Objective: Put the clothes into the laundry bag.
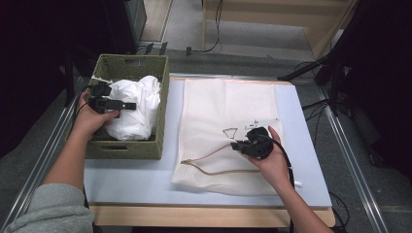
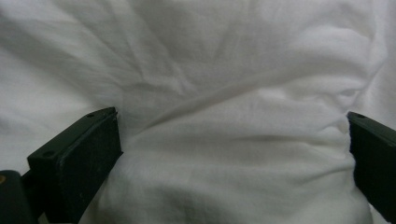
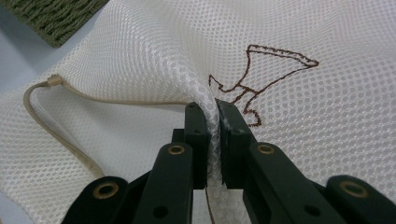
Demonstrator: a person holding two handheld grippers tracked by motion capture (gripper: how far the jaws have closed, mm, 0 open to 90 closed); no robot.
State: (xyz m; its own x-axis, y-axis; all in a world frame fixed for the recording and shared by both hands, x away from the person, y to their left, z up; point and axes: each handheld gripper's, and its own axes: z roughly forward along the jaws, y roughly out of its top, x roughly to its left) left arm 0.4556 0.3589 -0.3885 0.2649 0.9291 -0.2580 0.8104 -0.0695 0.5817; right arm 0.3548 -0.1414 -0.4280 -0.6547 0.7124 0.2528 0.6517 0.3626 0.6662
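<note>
Pale blue table top (image 1: 145,179), grey floor (image 1: 252,34), black cables (image 1: 214,29)

Grey sleeve (image 1: 51,208), black brass-riveted tongs (image 3: 212,140)

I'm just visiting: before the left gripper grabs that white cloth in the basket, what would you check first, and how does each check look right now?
1. Left gripper jaws spread wide: ok, they stand far apart.
2. White cloth between those jaws: ok, a bulge of fabric sits between them, not yet squeezed.
3. Cloth still inside the woven basket: ok, it is piled inside and rises above the rim.
4. Right gripper holding the mesh laundry bag: ok, its jaws pinch a raised fold of mesh.
5. Bag mouth open enough to take the cloth: cannot tell, the bag lies flat on the table.
6. Drawstring out of the way: ok, it loops loose beside the grip.
</note>
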